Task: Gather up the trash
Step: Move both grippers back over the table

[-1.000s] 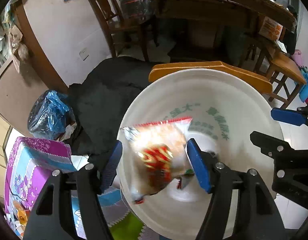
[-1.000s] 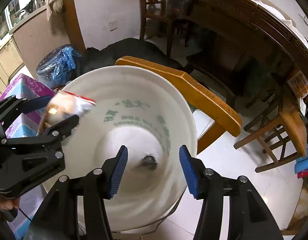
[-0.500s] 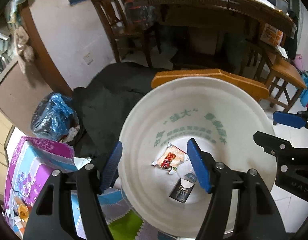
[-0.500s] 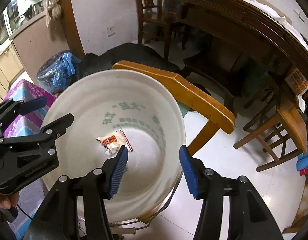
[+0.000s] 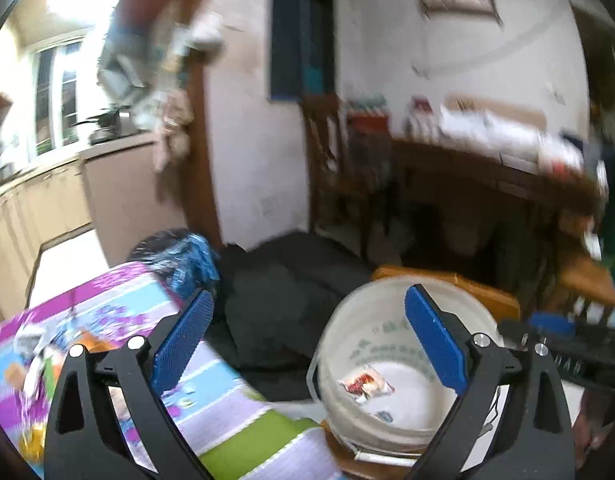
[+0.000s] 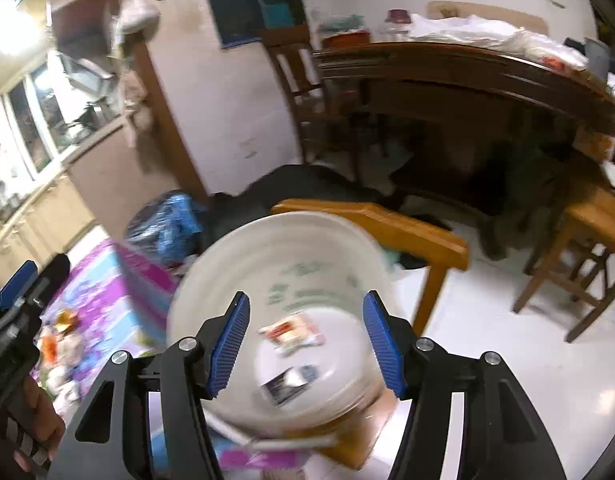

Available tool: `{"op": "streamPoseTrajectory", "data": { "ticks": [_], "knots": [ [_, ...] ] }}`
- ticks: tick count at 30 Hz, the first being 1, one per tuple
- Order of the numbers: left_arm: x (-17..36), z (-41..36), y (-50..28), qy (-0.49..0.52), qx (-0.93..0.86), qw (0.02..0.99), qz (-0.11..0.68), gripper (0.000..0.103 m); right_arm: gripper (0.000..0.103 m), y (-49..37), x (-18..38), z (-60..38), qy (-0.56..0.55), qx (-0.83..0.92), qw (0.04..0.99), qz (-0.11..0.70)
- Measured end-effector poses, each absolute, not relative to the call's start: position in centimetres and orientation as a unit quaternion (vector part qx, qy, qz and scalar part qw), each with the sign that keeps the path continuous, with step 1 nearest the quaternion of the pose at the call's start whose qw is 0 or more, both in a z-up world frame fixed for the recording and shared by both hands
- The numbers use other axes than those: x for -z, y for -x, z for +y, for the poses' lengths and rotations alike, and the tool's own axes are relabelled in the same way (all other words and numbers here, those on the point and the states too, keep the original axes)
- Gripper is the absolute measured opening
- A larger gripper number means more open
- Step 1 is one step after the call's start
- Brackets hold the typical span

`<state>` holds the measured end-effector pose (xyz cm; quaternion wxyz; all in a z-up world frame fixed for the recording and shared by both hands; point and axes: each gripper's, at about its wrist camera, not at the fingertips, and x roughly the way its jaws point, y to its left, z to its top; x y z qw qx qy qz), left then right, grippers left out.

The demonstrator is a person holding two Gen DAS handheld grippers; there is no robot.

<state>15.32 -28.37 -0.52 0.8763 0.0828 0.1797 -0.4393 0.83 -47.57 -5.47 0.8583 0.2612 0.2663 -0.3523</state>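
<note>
With its job apparently done, the left tool (image 5: 307, 344) has just been opening and stands wide and empty at lower centre, the wrapper (image 5: 365, 386) lying inside the white bucket (image 5: 347, 320) at lower right, while in the right view the right tool (image 6: 306, 342), jaws also just widening, frames that bucket (image 6: 227, 264) holding nothing.

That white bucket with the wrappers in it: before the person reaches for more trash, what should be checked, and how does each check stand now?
1. Snack wrapper lies inside the white bucket: ok.
2. Left gripper empty, its jaws having just been opening with nothing between them: ok.
3. Right gripper empty, its jaws having just been opening with nothing between the fingers: ok.
4. Bucket upright on the wooden stool: ok.
5. More trash on the patterned cloth: cannot tell, the picture is blurred there.
6. Room left in the bucket: ok, only a few pieces at the bottom.
</note>
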Motion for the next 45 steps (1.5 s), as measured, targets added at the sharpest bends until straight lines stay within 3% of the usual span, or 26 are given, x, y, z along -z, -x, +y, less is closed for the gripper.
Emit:
{"op": "streamPoseTrajectory", "data": {
  "ticks": [6,19,31,36,45],
  "knots": [
    [1.0,-18.0,-16.1,-0.048,0.370,0.909,0.186,0.093,0.060,-3.2,5.0,-39.8,-0.196,0.287,0.895,0.279],
    [10.7,4.3,-19.5,-0.026,0.125,0.924,0.362,0.093,0.060,-10.7,9.8,-25.5,-0.134,0.074,0.923,0.354],
    [12.2,7.4,-20.7,-0.015,0.095,0.919,0.383,0.093,0.067,-17.8,10.4,-19.3,-0.121,-0.005,0.925,0.359],
    [13.6,8.6,-21.1,0.005,0.083,0.910,0.407,0.093,0.040,-23.6,9.9,-16.4,-0.121,-0.073,0.911,0.388],
    [14.2,8.5,-21.1,0.013,0.089,0.902,0.422,0.093,0.034,-31.7,14.7,-8.8,-0.103,-0.167,0.854,0.483]
  ]
}}
